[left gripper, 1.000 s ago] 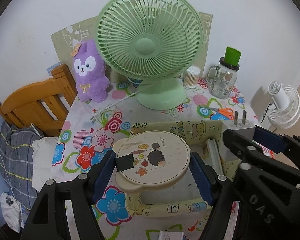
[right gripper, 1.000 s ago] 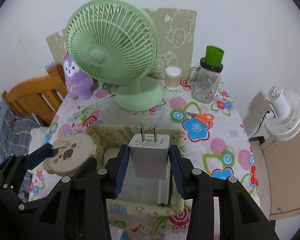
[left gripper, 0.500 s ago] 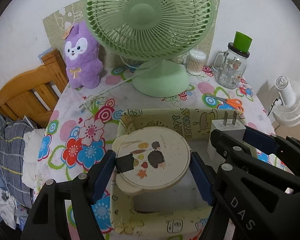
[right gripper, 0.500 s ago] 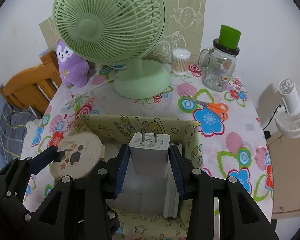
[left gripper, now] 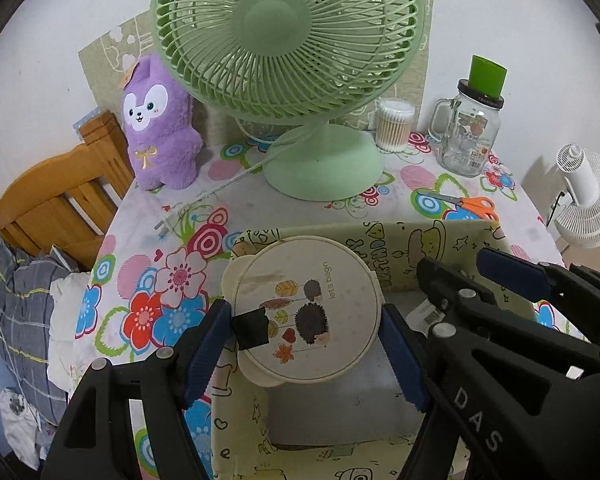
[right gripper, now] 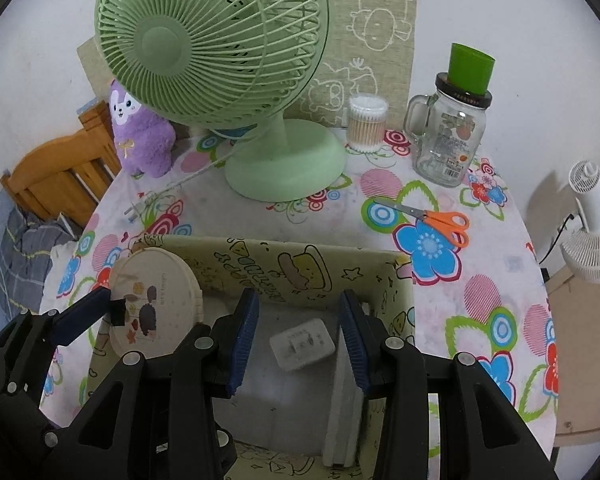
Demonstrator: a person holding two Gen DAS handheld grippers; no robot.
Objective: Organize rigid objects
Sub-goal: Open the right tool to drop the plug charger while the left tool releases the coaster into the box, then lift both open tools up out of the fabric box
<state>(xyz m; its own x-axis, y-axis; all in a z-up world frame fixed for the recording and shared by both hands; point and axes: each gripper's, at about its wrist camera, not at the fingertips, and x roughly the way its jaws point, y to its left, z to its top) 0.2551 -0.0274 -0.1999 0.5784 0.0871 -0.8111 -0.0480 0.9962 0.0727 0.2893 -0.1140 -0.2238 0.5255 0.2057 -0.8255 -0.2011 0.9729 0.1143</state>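
My left gripper (left gripper: 306, 342) is shut on a round cream lid with a hedgehog picture (left gripper: 306, 308) and holds it over the left side of a yellow cartoon-print box (left gripper: 428, 244). The lid also shows in the right wrist view (right gripper: 154, 300). My right gripper (right gripper: 300, 340) is open above the box (right gripper: 300, 268). A white plug adapter (right gripper: 302, 344) lies on the box floor between its fingers. A flat white slab (right gripper: 346, 408) stands against the box's right wall.
A green fan (left gripper: 288, 40) stands behind the box, its cord and plug (left gripper: 168, 222) on the floral tablecloth. A purple plush (left gripper: 158, 128), a cotton swab jar (left gripper: 394, 124), a glass mug jar (left gripper: 470, 128) and orange scissors (right gripper: 436, 218) are beyond. A wooden chair (left gripper: 52, 200) stands left.
My right gripper has opened and the plug adapter has dropped to the box floor. Both grippers have moved forward over the box. The left still holds the lid.
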